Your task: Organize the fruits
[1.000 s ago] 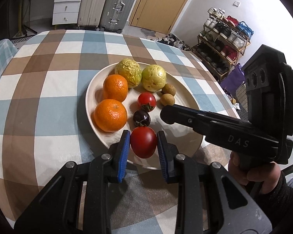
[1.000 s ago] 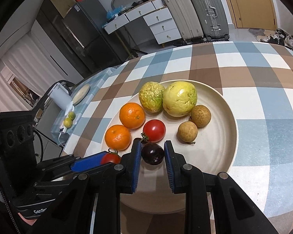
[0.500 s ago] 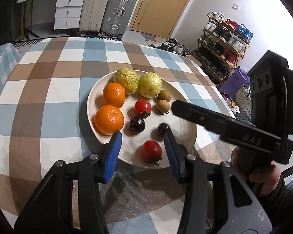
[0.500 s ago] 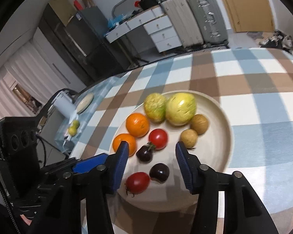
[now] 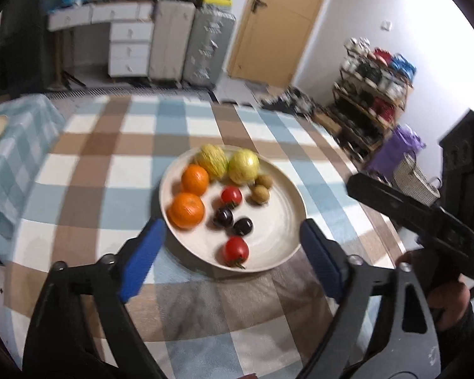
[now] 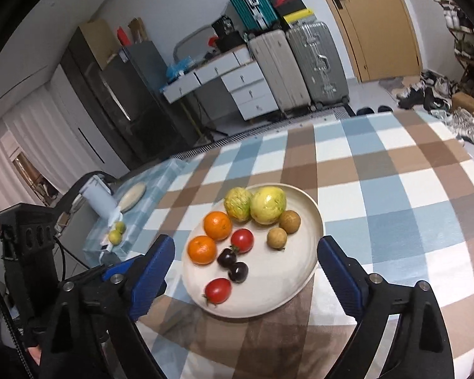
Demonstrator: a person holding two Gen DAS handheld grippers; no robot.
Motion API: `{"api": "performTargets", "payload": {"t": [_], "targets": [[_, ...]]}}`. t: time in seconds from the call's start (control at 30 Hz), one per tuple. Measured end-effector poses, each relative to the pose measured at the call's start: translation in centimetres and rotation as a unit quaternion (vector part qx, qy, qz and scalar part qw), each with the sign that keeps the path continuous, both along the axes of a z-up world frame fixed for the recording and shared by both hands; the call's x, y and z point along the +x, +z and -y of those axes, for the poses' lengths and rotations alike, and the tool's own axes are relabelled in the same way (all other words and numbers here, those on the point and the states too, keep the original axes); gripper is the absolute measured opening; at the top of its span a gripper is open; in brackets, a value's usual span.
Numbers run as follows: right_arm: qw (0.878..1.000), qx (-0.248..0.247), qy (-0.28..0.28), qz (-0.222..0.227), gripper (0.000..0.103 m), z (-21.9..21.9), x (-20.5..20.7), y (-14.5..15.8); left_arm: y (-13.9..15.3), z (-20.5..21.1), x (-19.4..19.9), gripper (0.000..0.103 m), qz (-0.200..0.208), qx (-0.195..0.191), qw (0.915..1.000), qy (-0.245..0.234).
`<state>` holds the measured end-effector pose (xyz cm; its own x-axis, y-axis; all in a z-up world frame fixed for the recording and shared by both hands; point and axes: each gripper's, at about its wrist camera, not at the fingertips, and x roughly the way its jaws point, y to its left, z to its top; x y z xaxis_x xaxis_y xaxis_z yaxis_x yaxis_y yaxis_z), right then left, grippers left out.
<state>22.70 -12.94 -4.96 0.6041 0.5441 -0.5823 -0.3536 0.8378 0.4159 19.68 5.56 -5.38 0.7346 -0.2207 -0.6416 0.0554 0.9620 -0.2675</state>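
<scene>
Left claw (image 5: 232, 254): blue pads spread wide and still parting, nothing between them, raised above the near edge of the plate (image 5: 289, 213). Right claw (image 6: 246, 268): likewise spread and still parting, empty, over the same near edge.

Plate: cream, round, on a checked tablecloth (image 6: 395, 195), just ahead of and below both claws.

Contents, counted outward from the right claw:
- red tomato (image 6: 218, 290), nearest, slightly left of centre;
- two dark tomatoes (image 6: 233, 265), touching, just beyond it;
- second red tomato (image 6: 242, 240), beyond those;
- two oranges (image 6: 209, 237), ahead and left, side by side;
- two small brown fruits (image 6: 283, 229), ahead and right, near one another;
- two yellow-green fruits (image 6: 254, 204), farthest, touching, at the far rim.

In the left wrist view, the right claw's black body (image 5: 426, 221) sits to the right, held by a hand (image 5: 442, 297).
</scene>
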Motion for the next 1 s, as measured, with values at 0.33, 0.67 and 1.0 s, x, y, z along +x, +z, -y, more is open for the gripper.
{"api": "performTargets", "payload": {"t": [0.33, 0.67, 1.0], "targets": [[0.992, -0.020, -0.010, 0.121, 0.103, 1.4, -6.0, 5.2, 4.8, 1.7, -4.1, 0.102, 0.085, 0.050, 0.9946, 0.032], [0.979, -0.028, -0.038, 0.200, 0.103, 3.1, -10.8, 7.4, 8.0, 3.2, -9.5, 0.102, 0.194, 0.097, 0.9740, 0.066], [0.960, -0.044, -0.054, 0.273, 0.103, 4.3, -15.8, 8.6, 8.7, 4.3, -14.1, 0.102, 0.229, 0.109, 0.9645, 0.075]]}}
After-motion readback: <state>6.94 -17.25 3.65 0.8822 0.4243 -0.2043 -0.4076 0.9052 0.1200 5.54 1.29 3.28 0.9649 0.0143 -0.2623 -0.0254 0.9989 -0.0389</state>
